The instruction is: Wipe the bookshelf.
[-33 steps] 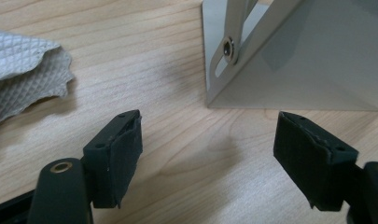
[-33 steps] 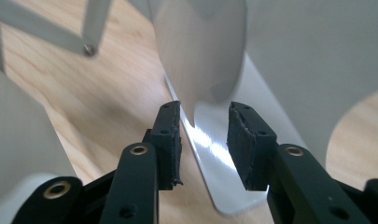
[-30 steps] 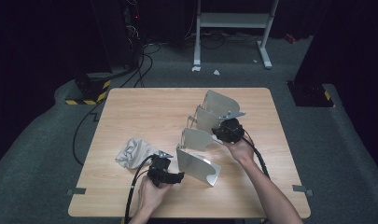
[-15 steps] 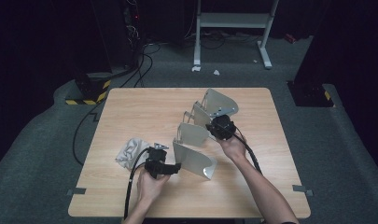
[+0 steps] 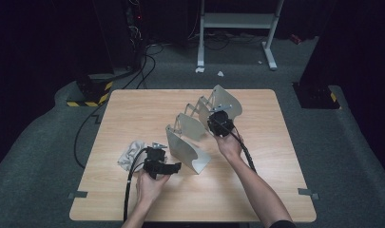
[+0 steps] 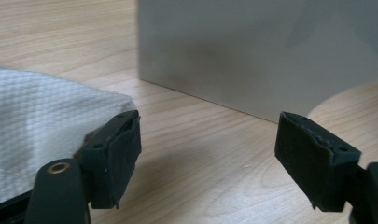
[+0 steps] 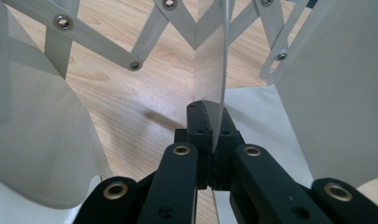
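Looks about halfway: right gripper (image 7: pixel 210 140) is clamped on a divider plate of the accordion file rack (image 5: pixel 199 128), still partly stretched out, while left gripper (image 6: pixel 210 158) sits wide open, empty, beside the cloth (image 6: pixel 32 135).

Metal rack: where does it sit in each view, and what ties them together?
High view: the metal rack stands at table centre.
Left gripper view: its grey end plate fills the top right.
Right gripper view: a divider plate stands centre, clamped by the right gripper.
Shared landmark: the wood-grain table.
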Demonstrator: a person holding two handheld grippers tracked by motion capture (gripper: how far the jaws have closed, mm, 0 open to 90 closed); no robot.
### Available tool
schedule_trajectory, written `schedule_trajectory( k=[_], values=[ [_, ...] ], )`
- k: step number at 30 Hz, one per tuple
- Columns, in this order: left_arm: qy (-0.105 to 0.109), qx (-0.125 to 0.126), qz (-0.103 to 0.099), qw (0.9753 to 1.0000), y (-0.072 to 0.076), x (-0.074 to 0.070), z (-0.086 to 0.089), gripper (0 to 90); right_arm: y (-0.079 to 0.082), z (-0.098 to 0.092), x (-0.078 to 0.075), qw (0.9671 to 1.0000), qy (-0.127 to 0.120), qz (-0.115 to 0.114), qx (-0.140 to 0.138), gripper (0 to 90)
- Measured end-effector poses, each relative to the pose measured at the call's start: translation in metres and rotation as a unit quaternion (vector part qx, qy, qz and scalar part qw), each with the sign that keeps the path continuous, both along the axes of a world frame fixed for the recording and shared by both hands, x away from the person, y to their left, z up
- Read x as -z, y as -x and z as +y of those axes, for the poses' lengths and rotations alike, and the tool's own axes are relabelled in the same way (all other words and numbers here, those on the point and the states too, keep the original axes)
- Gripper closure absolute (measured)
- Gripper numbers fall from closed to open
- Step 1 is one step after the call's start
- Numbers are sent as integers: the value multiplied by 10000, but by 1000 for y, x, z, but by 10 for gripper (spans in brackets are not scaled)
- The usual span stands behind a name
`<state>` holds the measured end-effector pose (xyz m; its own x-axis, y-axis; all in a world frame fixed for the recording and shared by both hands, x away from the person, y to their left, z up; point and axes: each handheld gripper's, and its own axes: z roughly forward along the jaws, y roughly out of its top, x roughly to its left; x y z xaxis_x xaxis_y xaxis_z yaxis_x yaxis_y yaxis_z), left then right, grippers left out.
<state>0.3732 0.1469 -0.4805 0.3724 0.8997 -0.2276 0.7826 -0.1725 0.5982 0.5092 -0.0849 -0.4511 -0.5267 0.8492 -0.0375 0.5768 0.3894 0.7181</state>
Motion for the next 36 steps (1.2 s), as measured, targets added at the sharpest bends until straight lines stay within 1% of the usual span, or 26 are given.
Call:
schedule_trajectory(
  k=[1, 2, 3, 6, 7, 8, 10, 11, 12, 13, 14, 16, 20, 21, 22, 23, 24, 26, 27, 28, 29, 31, 32, 33, 35, 36],
  values=[
    [-2, 5, 2, 10000, 1, 1, -2, 217, 0, 0, 1, 10000, -5, 30, 13, 864],
    [-21, 5, 10, 10000, 2, 2, -6, 211, 1, -1, 1, 10000, 0, 53, 55, 775],
    [-63, -14, 12, 10000, 4, 4, -11, 201, 2, -7, 3, 9998, -118, 149, -28, 639],
    [-109, 4, 17, 9999, 8, 8, -21, 185, 10, -22, 9, 9996, -136, 210, -164, 611],
    [-109, 4, 17, 9999, 8, 8, -21, 183, 10, -22, 9, 9996, -136, 210, -164, 611],
    [-118, 16, 42, 9999, 10, 9, -27, 179, 16, -35, 18, 9995, -32, 240, -212, 613],
    [-133, 17, 75, 9999, 11, 9, -32, 174, 20, -51, 27, 9994, 84, 303, -158, 624],
    [-133, 17, 75, 9999, 11, 9, -32, 168, 20, -51, 27, 9994, 84, 303, -158, 624],
    [-167, -36, 94, 9998, 11, 10, -36, 166, 19, -69, 36, 9992, 82, 384, 48, 631],
    [-167, -36, 94, 9998, 11, 10, -36, 166, 17, -77, 39, 9989, 46, 435, 174, 630],
    [-163, -99, 134, 9997, 10, 12, -39, 166, 15, -84, 41, 9985, 2, 460, 281, 628],
    [-136, -154, 139, 9997, 8, 12, -42, 165, 11, -93, 42, 9981, 5, 457, 415, 610],
    [-74, -316, 21, 9995, 7, 11, -46, 154, 5, -96, 46, 9980, 32, 354, 516, 599],
    [-74, -316, 21, 9995, 7, 11, -46, 153, 5, -96, 46, 9980, 32, 354, 516, 599],
    [-37, -379, 30, 9993, 6, 10, -47, 153, 4, -95, 48, 9981, 80, 304, 535, 599],
    [-30, -428, -16, 9991, 5, 10, -46, 152, 2, -95, 49, 9982, 93, 275, 526, 599],
    [39, -548, -37, 9985, 2, 9, -45, 152, 1, -95, 50, 9986, 76, 168, 502, 605],
    [51, -630, -8, 9980, -1, 10, -43, 153, -2, -96, 50, 9987, 3, 79, 502, 610],
    [98, -609, 32, 9981, -2, 10, -42, 144, -3, -97, 50, 9987, -29, 80, 511, 611],
    [108, -597, 51, 9981, -4, 11, -42, 136, -7, -96, 49, 9986, 34, 201, 495, 610],
    [108, -597, 51, 9981, -4, 11, -42, 128, -7, -96, 49, 9986, 34, 201, 495, 610],
    [153, -606, 80, 9980, -6, 12, -41, 124, -12, -95, 49, 9986, 123, 214, 478, 612],
    [163, -624, 82, 9979, -7, 13, -40, 126, -14, -95, 48, 9988, -32, 117, 472, 620],
    [166, -631, 83, 9978, -8, 13, -39, 127, -15, -95, 49, 9987, -66, 143, 487, 620],
    [149, -640, 97, 9978, -10, 12, -35, 133, -20, -94, 52, 9982, 38, 369, 478, 618],
    [145, -654, 109, 9977, -11, 11, -33, 138, -22, -92, 53, 9984, 111, 341, 441, 618]
  ],
)
